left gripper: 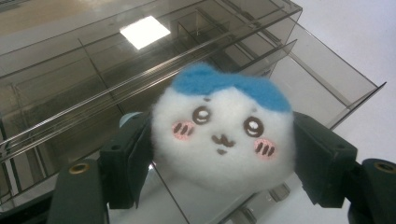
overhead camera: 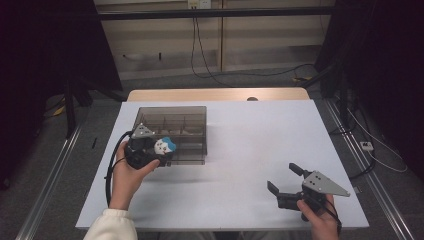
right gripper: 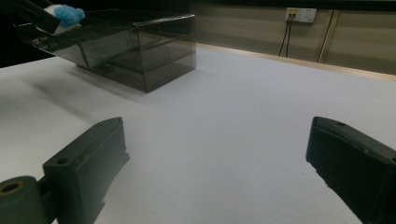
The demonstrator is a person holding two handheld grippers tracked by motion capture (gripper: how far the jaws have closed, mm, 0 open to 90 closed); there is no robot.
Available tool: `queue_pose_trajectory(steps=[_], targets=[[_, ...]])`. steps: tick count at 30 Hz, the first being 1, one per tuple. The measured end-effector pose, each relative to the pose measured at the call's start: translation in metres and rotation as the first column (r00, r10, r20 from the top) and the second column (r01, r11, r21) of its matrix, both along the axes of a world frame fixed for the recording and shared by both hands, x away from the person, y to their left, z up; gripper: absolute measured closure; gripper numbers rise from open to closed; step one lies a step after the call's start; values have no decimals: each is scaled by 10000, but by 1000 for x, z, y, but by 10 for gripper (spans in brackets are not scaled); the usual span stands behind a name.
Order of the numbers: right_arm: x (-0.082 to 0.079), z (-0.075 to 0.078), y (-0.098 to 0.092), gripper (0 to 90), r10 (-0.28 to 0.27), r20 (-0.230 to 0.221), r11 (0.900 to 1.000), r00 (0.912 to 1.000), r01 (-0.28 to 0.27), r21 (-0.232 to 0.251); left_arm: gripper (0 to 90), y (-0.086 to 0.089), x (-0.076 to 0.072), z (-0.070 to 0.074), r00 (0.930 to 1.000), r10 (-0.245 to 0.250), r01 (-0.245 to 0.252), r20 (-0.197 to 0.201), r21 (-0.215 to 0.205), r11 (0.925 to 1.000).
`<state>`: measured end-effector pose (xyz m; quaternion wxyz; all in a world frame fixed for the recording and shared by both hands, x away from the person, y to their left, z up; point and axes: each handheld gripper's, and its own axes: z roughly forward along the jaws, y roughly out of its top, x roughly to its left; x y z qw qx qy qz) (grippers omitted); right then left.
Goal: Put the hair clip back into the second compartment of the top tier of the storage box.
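1. The left gripper [overhead camera: 159,152] is closed on a small plush toy [left gripper: 223,135], which is pressed from both sides between the two black jaws; it is held above the near edge of a smoky transparent organiser box [overhead camera: 192,120], toward the table's left side.
2. The right gripper [overhead camera: 285,181] is held low near the near right corner of the table [overhead camera: 260,135], its jaws spread wide with nothing between them; bare white surface is seen between them in the right gripper view.
3. The left hand [overhead camera: 127,175] is wrapped around its gripper's body from below, a white sleeve [overhead camera: 111,226] entering at the near edge. The right hand [overhead camera: 320,220] grips its tool from behind.
4. The table is white, with a wooden strip along its far edge. Beyond it, a pale wall panel, a socket [right gripper: 300,15] and hanging cables [overhead camera: 200,55] are seen above a grey floor.
5. The toy is round and white, with a blue tuft on top, dark eyes, pink cheeks and a small stitched mouth.
6. The box is divided into compartments by thin walls.
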<state>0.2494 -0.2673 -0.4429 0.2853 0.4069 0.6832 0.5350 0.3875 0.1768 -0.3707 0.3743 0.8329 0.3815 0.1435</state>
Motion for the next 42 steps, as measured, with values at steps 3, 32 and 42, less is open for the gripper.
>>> queue_pose_trajectory(steps=[3,32,42], targets=[[0,0,0,43,8,-6,10000,10000,-8,-4,270,0,0,0,10000,-38,38,-33,8,10000],[0,0,0,43,24,12,10000,10000,-24,-1,262,-8,1,-4,9999,-53,51,146,129,9999],[-1,0,0,43,18,30,10000,10000,-18,12,268,-5,0,-2,9999,-18,18,111,53,10000]])
